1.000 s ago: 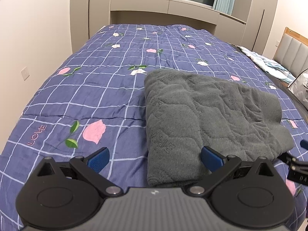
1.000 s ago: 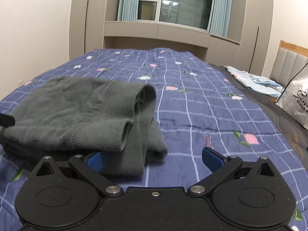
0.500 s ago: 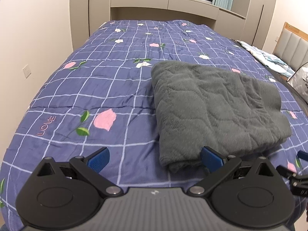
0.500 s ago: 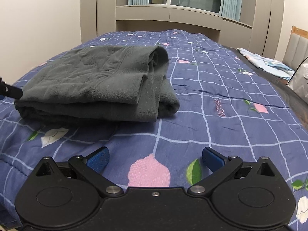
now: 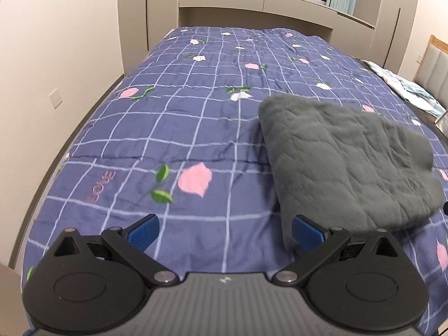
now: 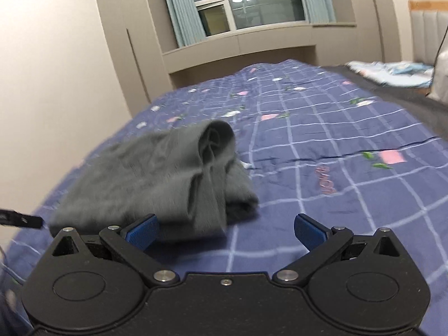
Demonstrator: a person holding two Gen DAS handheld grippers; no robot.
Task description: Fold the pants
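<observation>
The grey fleece pants [image 5: 344, 162] lie folded in a thick rectangle on the blue checked bedspread [image 5: 196, 128]. In the left wrist view they sit right of centre, with their near corner beside my right fingertip. My left gripper [image 5: 225, 231] is open and empty, above the bedspread. In the right wrist view the folded pants [image 6: 156, 179] lie left of centre, with the open waistband end facing me. My right gripper [image 6: 225, 231] is open and empty, just in front of the pants' near edge. A tip of the left gripper [image 6: 25, 219] shows at the left edge.
The bed fills most of both views. A beige wall [image 5: 56, 56] runs along its left side. Cabinets and a window [image 6: 243, 11] stand behind the bed. A light blue cloth [image 6: 389, 70] and a white bag [image 6: 441, 78] lie at the right by the headboard.
Both grippers have pulled back from the folded pants and stayed open. The left view has shifted left, so the pants sit further right. The right view has tilted and blurred.
</observation>
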